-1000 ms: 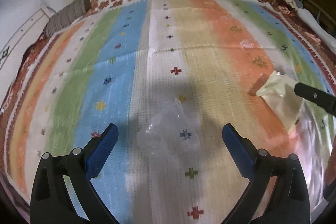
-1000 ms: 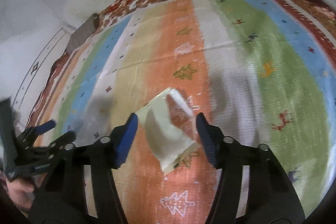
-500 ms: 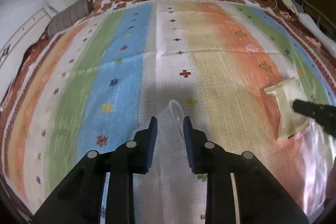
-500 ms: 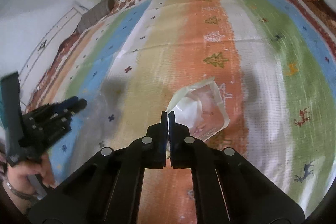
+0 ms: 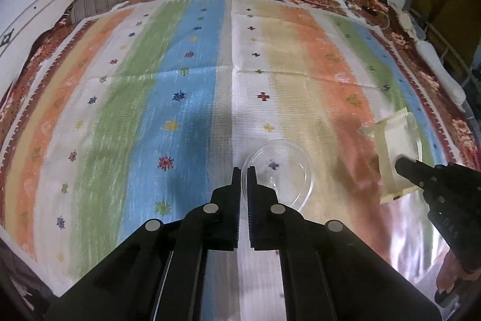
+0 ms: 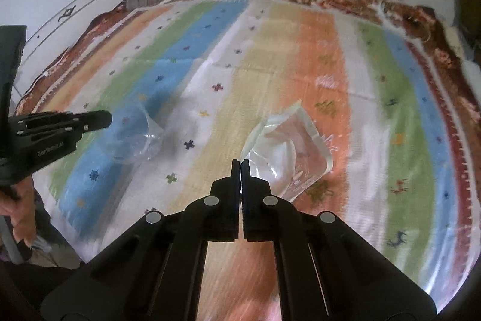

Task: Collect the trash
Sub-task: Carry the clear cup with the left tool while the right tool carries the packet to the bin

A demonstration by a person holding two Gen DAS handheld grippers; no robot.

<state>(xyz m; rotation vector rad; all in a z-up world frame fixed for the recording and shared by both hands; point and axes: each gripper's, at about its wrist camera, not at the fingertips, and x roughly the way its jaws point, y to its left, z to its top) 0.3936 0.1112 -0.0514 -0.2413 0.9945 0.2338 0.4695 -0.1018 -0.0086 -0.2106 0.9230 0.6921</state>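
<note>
Two grippers, both pinching trash above the striped cloth — left gripper fingers pressed on the clear cup rim, cup at 1 o'clock; right gripper fingers nipping the plastic packet at 1 o'clock.

Both wrist views above shared cloth

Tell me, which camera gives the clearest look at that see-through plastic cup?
The left wrist view: the plastic cup sits dead centre, its round open mouth facing the camera, rim pinched in the left gripper. The right wrist view shows it small, side-on and faint at the left edge.
</note>
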